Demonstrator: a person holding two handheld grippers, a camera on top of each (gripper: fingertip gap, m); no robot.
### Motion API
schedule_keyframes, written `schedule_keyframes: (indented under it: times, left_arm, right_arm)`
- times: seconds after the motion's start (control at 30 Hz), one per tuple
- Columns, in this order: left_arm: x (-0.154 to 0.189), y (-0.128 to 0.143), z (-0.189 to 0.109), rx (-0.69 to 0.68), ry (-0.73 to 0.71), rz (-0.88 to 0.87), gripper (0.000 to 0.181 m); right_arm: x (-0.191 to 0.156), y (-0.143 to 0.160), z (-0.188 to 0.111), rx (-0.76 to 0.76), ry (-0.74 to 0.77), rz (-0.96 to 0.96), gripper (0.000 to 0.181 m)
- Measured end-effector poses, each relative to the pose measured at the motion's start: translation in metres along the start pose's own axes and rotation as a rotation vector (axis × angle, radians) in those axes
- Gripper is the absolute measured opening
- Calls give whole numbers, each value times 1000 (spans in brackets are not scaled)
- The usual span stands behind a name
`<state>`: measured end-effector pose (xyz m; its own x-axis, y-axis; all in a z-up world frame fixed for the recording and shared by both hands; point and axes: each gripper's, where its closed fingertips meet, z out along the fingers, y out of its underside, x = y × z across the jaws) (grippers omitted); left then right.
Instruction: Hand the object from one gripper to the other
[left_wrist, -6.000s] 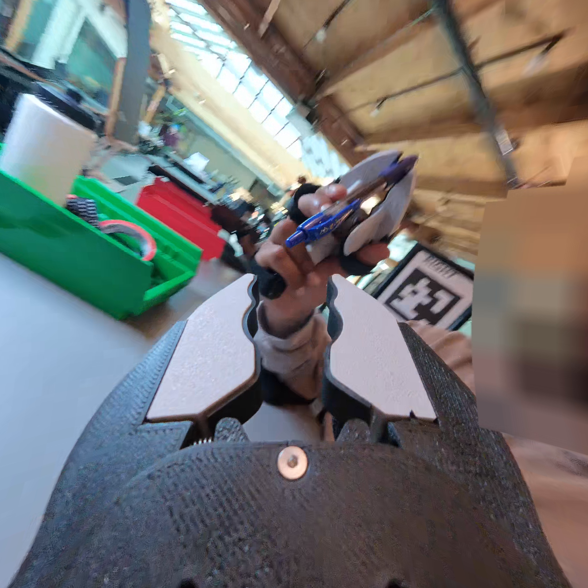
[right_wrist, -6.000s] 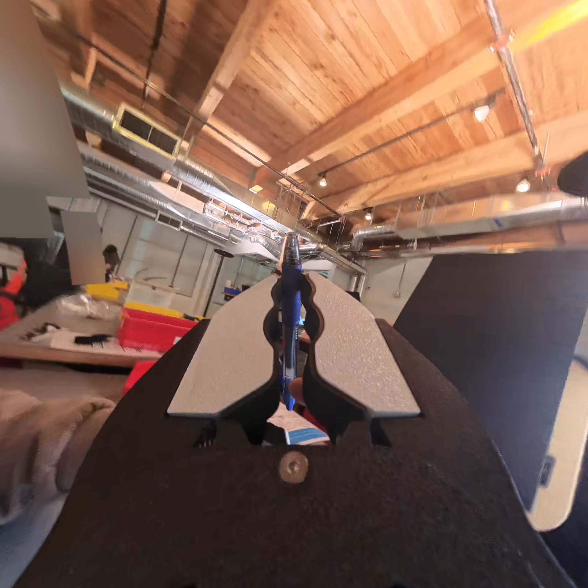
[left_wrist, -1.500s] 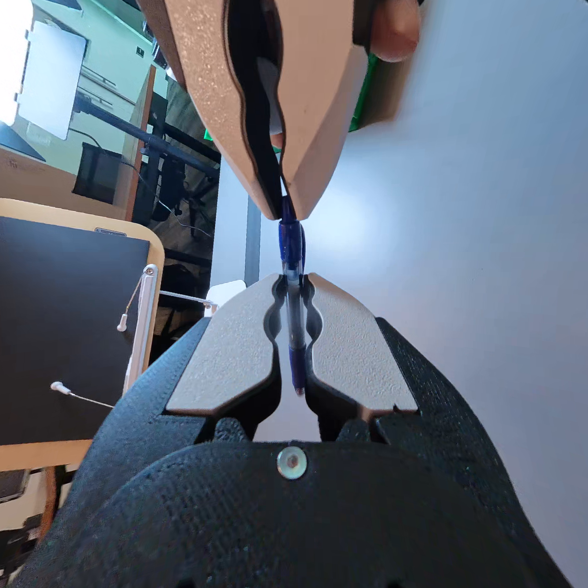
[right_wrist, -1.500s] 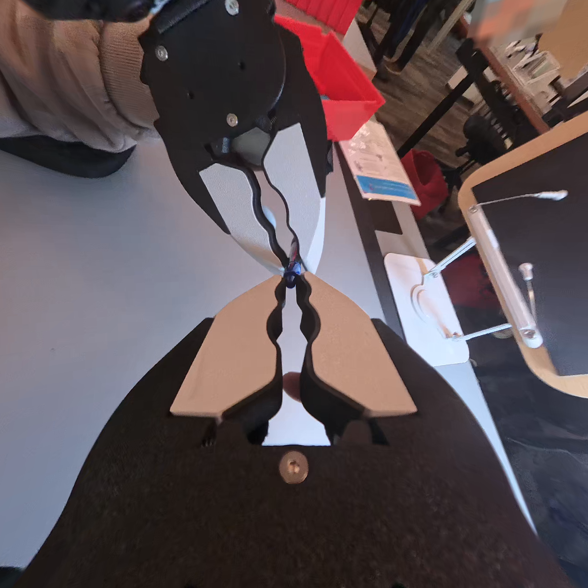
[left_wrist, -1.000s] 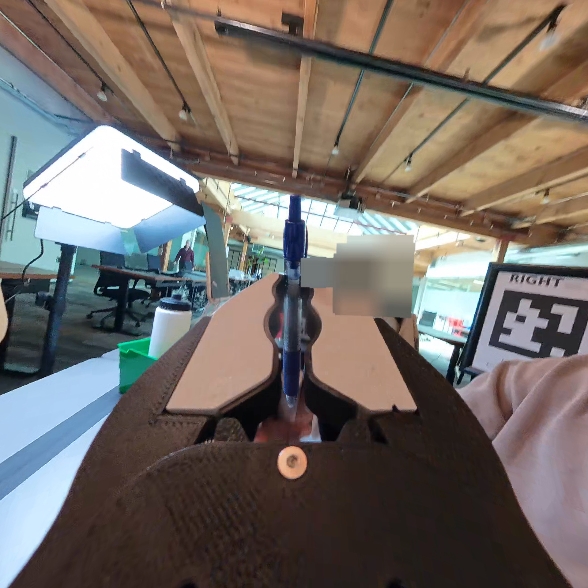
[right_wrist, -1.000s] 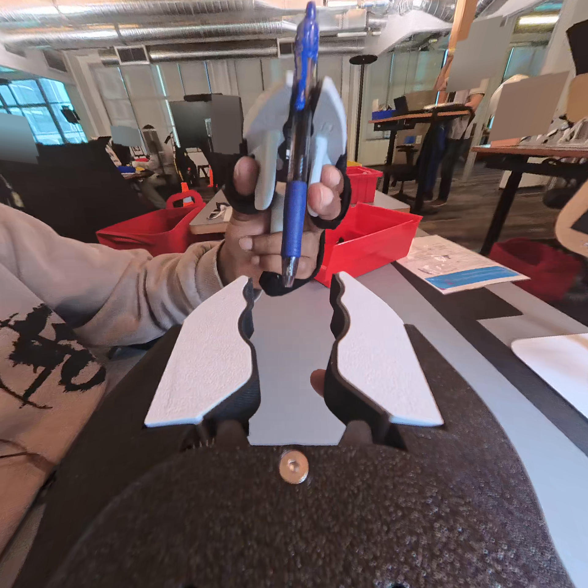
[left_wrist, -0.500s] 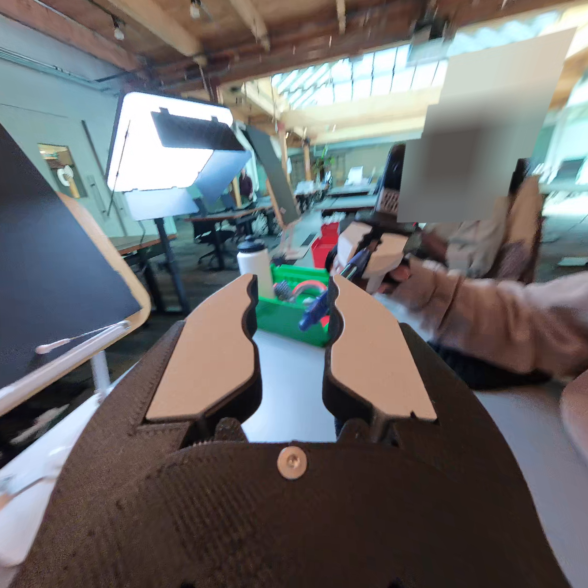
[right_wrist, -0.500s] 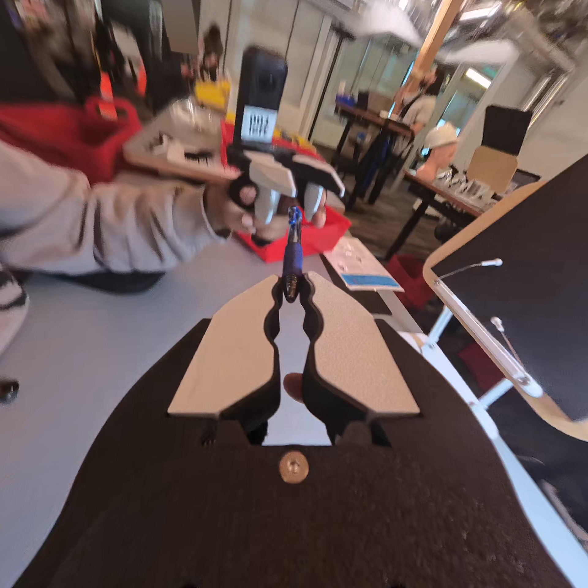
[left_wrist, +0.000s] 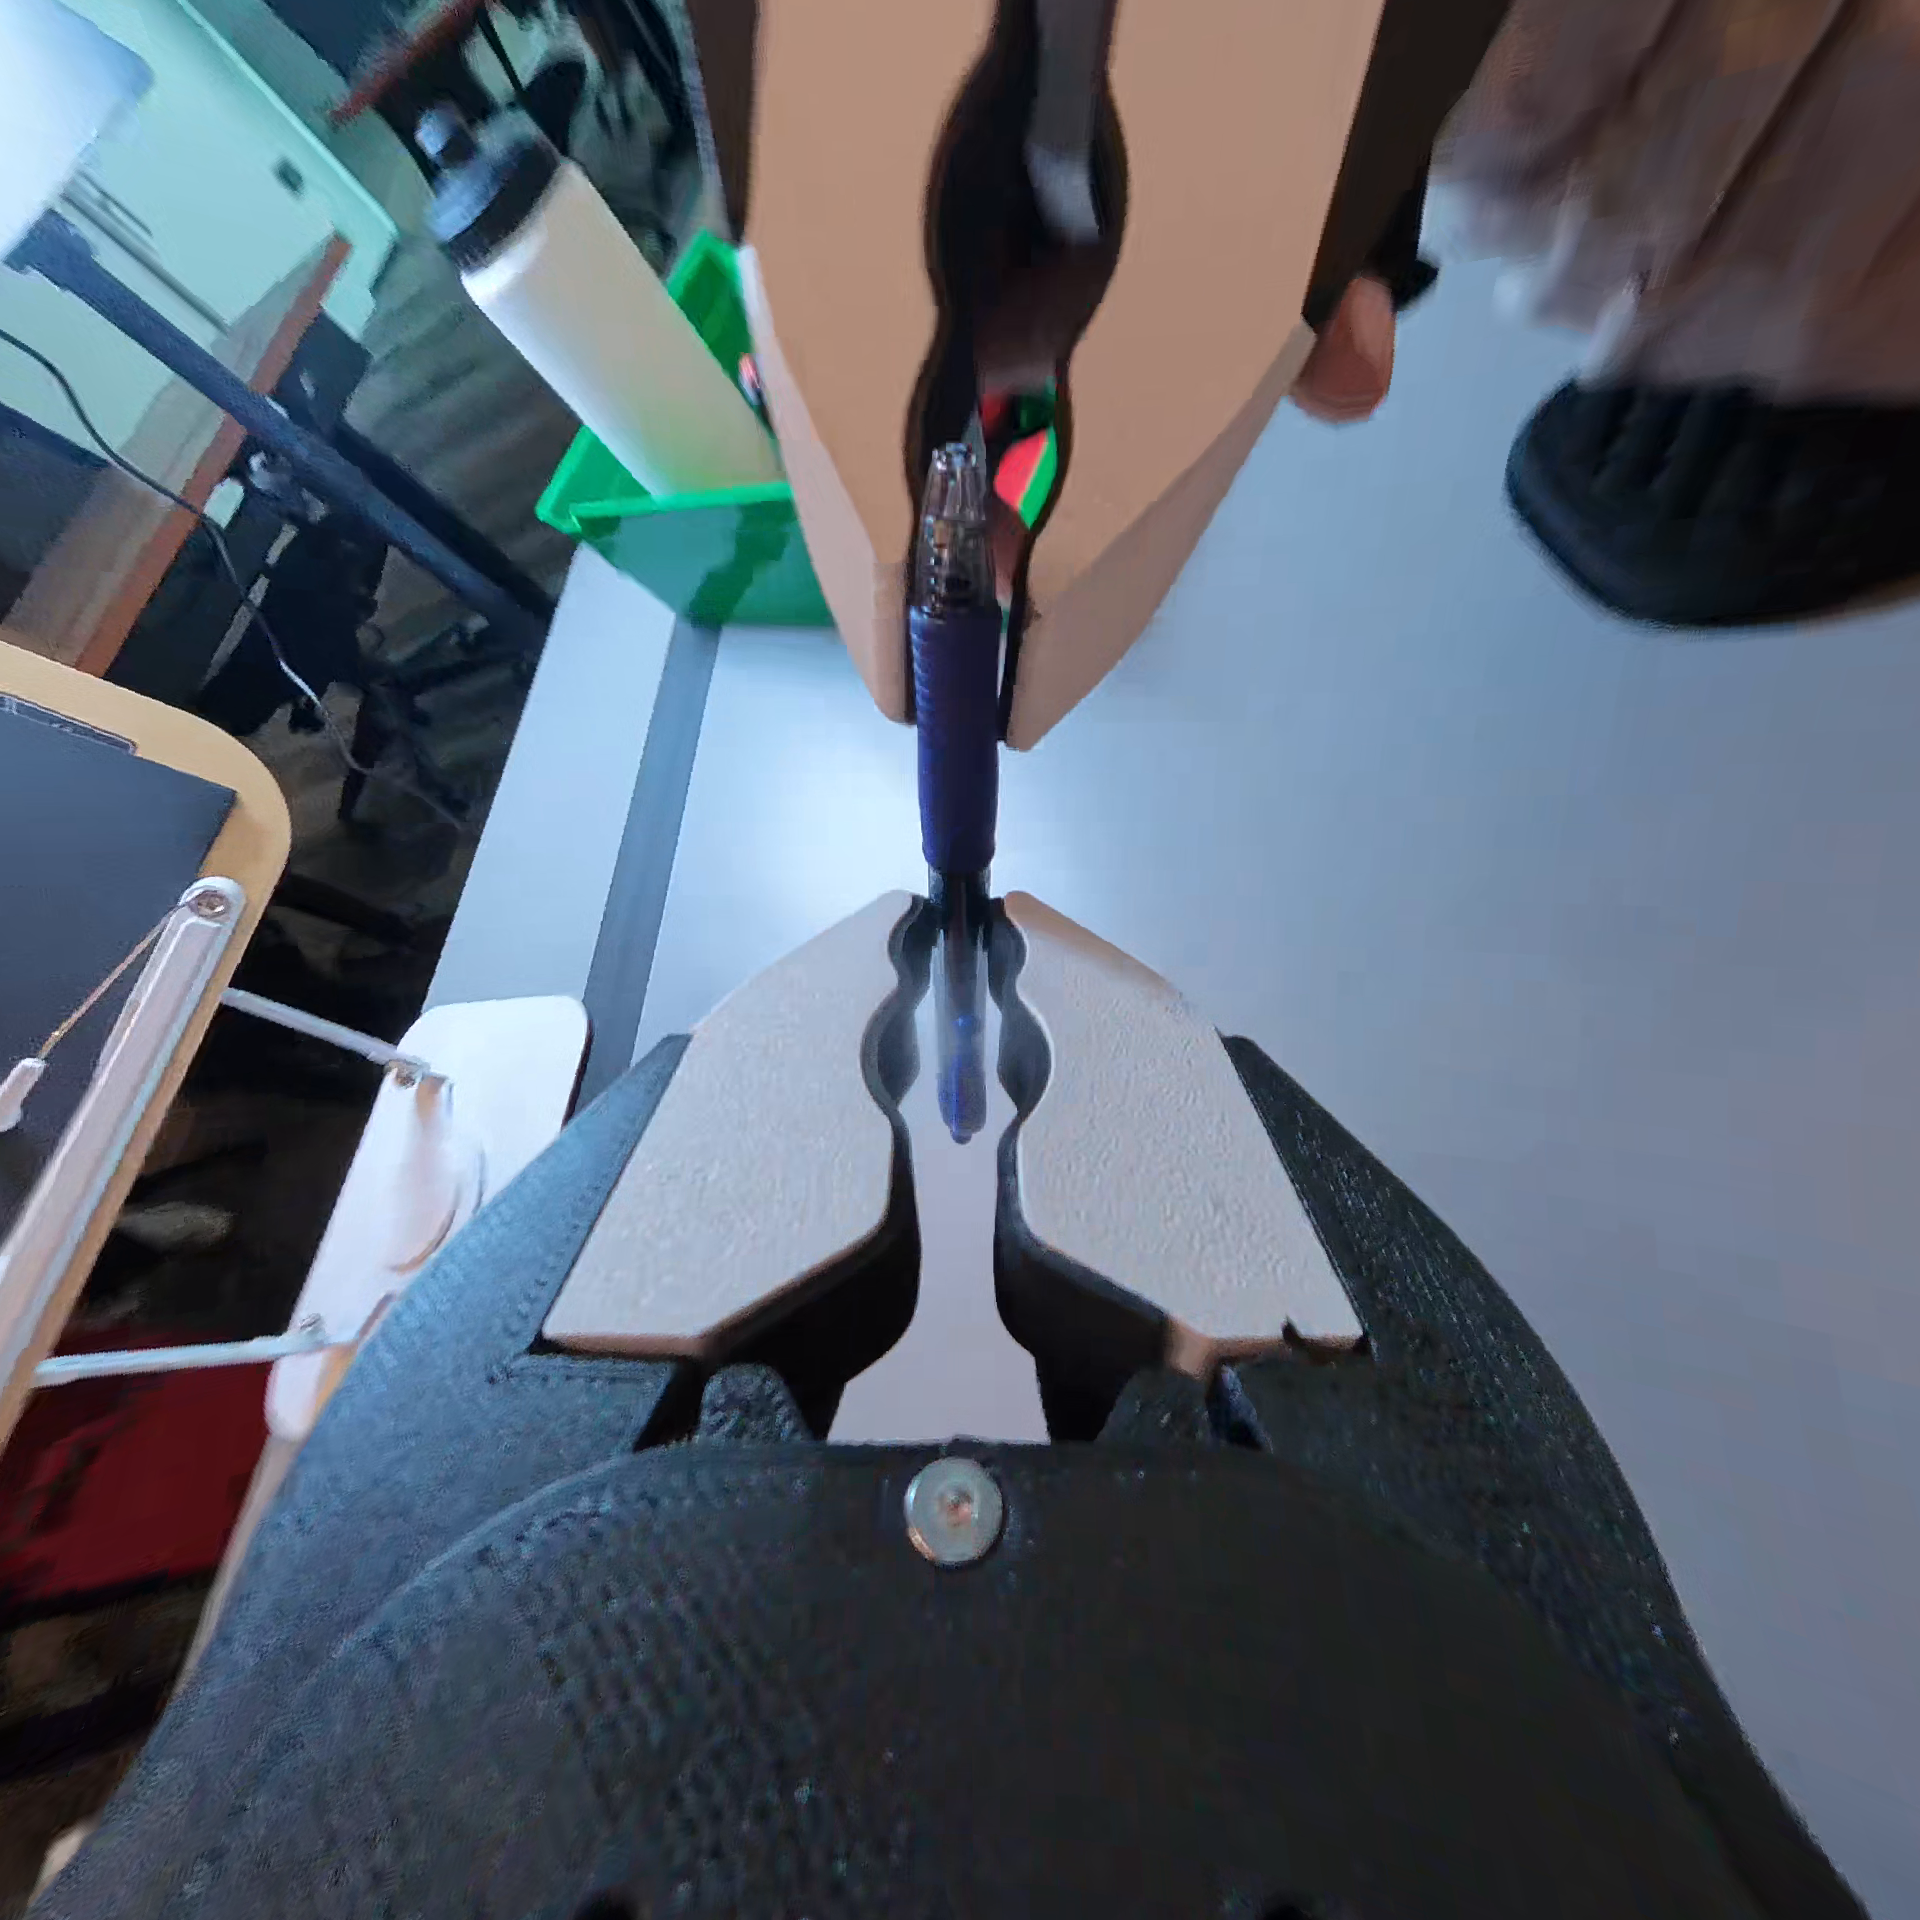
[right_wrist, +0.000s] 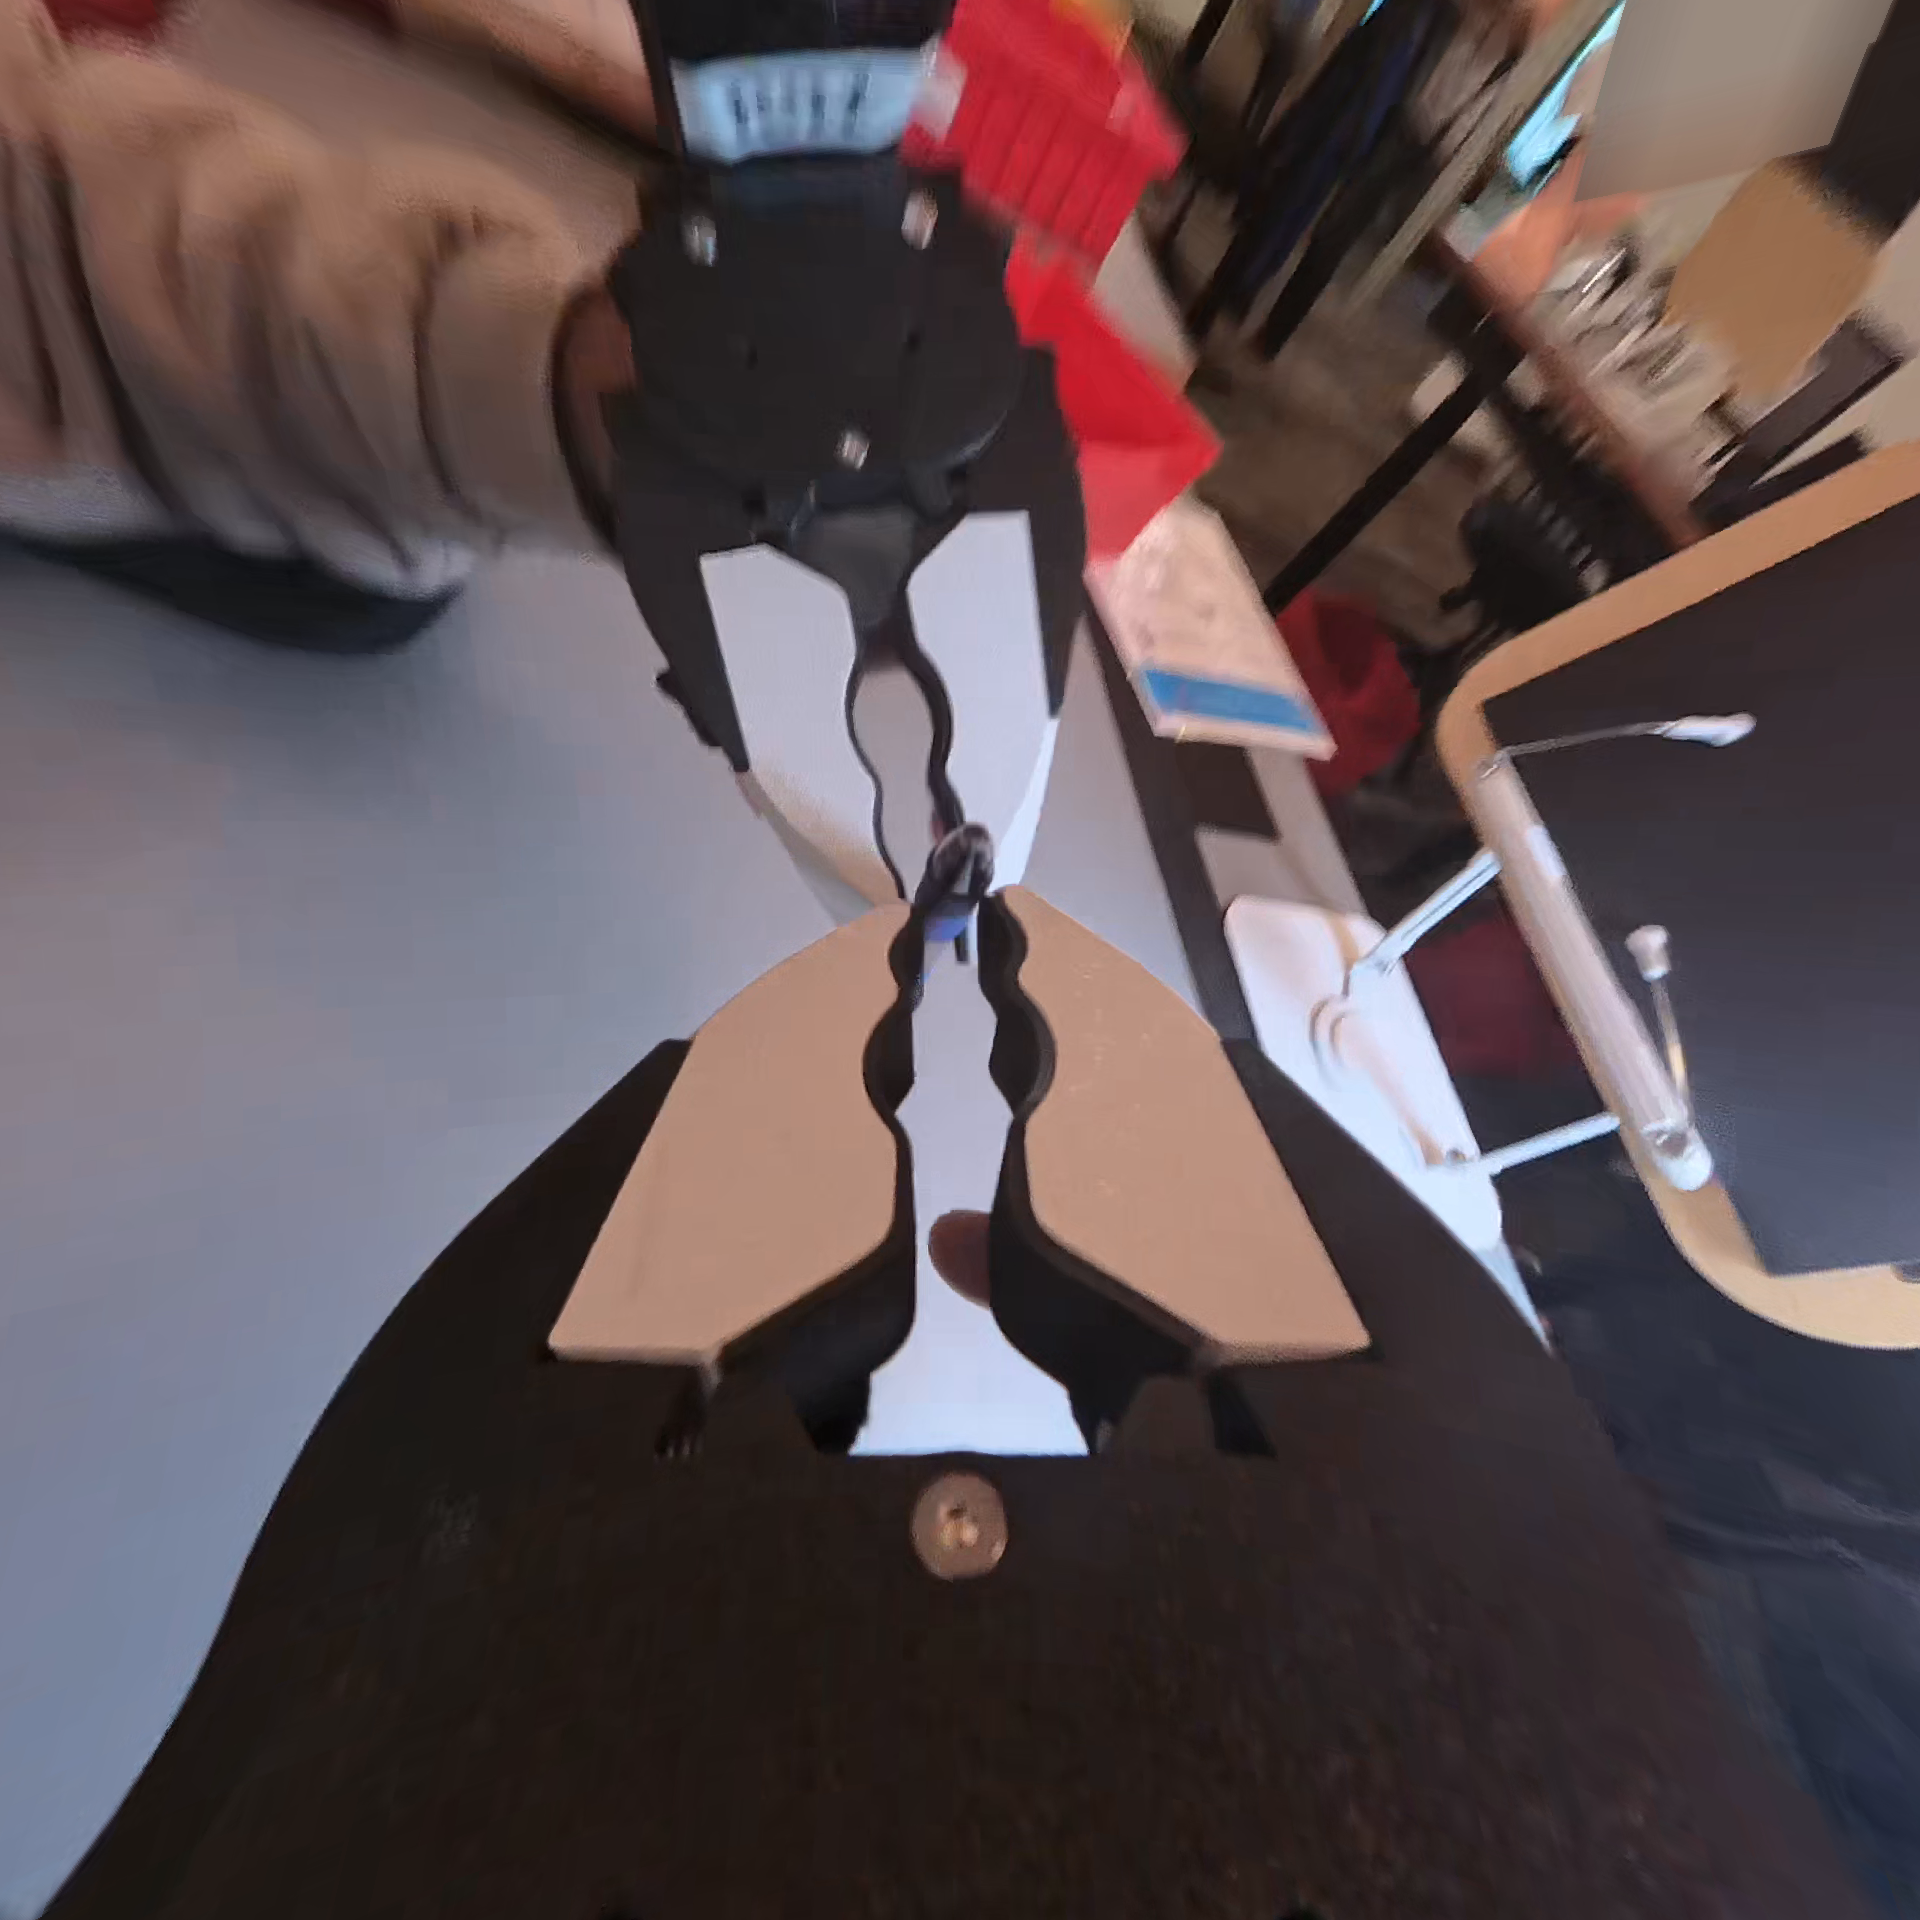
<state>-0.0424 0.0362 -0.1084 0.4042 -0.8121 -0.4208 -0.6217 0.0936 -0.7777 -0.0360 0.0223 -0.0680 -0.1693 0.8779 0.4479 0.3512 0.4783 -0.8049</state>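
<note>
Pen (left_wrist: 957, 727) sits in the air over the grey table (left_wrist: 1455, 935), bridged between both grippers, which meet tip to tip. Right gripper (left_wrist: 954, 717) clamps the dark blue grip section near its fingertips, clear nose end poking up into its gap. Left gripper (left_wrist: 956, 914) has the clicker end between its fingers: gap narrow, tips right beside the barrel, but you can't confirm from the left wrist view that they actually bite. Call that one undetermined. Right wrist view is motion-blurred; the pen there is only a dark smudge at the tips of the right gripper (right_wrist: 951, 914), with the left gripper (right_wrist: 940, 831) nose-on above it.

My read: mid-handoff, both ends engaged, receiver grip unverified.

Risks:
- You open the right gripper before the left has closed fully, and the pen drops to the table, maybe rolls toward the edge near the green bin (left_wrist: 686, 540).
- Left holds only the short tail end. Most of the length hangs past the tips, so the pen could pivot or slip out when you swing away.
- Pulling apart while both clamp could twist the pen or yank it out of the weaker grip.
- Blur suggests motion; settle before releasing.
</note>
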Motion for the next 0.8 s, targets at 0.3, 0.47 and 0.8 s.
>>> schedule_keyframes:
  times: [0.3, 0.47, 0.8]
  left_arm:
    - [-68, -55, -81, 870, 233, -816, 10]
    - [-79, -51, -84, 1027, 279, -988, 10]
    - [-70, -42, -59, 820, 286, -970, 24]
  right_arm:
    - [33, -34, -4, 440, 42, 322, 37]
    - [27, -29, 33, 473, 125, 354, 42]
    - [56, -40, -13, 431, 242, 380, 11]
